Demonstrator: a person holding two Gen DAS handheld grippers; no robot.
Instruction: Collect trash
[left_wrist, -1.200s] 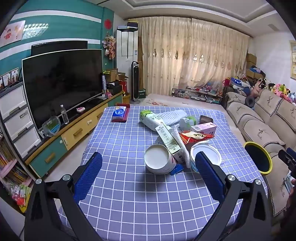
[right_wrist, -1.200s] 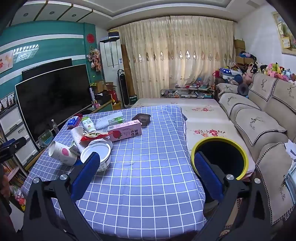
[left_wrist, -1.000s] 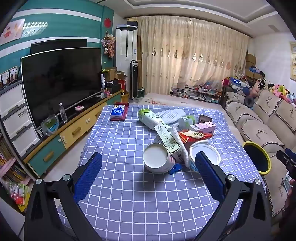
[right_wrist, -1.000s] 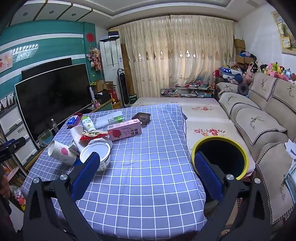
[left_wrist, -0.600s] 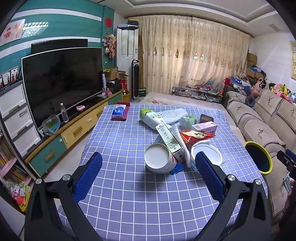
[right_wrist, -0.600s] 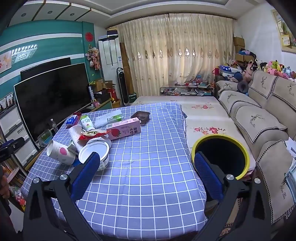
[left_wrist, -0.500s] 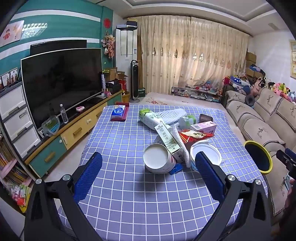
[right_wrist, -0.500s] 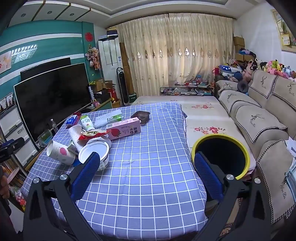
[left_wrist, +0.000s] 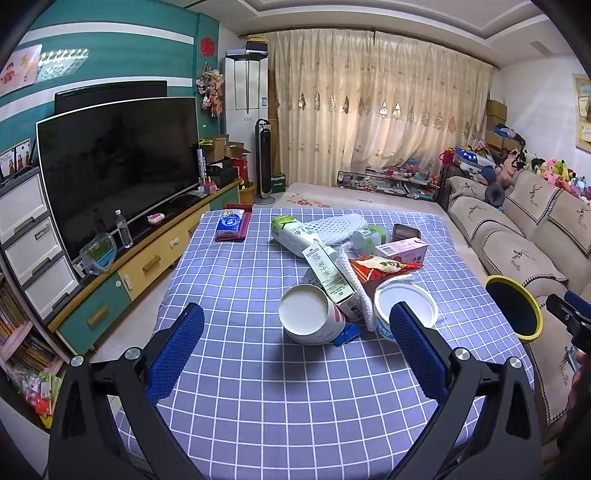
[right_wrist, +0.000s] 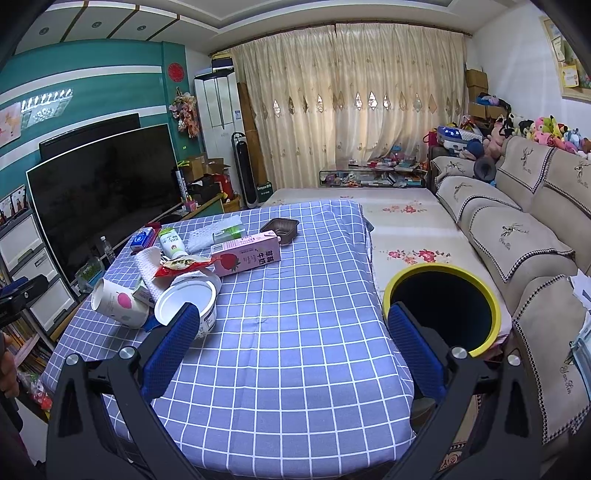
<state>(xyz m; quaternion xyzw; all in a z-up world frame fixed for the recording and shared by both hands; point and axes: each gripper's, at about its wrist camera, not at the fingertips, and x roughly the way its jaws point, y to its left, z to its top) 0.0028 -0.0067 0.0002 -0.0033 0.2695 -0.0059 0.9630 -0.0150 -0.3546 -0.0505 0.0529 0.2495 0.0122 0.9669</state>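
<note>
- Blue-and-white checked cloth covers the surface (left_wrist: 236, 280), and the trash lies in one loose heap on its middle, ahead of my left tongs (left_wrist: 295, 345) and off to the left of my right tongs (right_wrist: 291, 341).
- The yellow-rimmed bin (right_wrist: 441, 306) stands just beside the surface's edge, on the sofa (right_wrist: 517, 236) side; its inside is dark and I cannot tell what it holds. In the right wrist view it sits right behind my right-hand blue pad.
- A paper cup (left_wrist: 312, 319) lies on its side, its white mouth turned toward my left tongs, and looks empty.
- A white round tub (left_wrist: 406, 306) stands upright touching the heap, next to the cup; it shows only white inside.
- A small dark tray (right_wrist: 282, 226) sits at the far end of the heap, with nothing showing in it.
- A pink strawberry milk carton (right_wrist: 245, 256) lies flat beside a red snack wrapper (right_wrist: 183, 264); a green-capped bottle (left_wrist: 295, 236) and white foam netting (left_wrist: 336, 229) lie behind them, and a narrow carton (left_wrist: 327, 273) leans over the cup.
- A blue tissue pack (left_wrist: 231, 223) lies apart from the heap, toward the television (left_wrist: 114, 166) side.
- Both my tongs are spread wide with nothing between the pads, held above the near part of the cloth, short of the heap.
</note>
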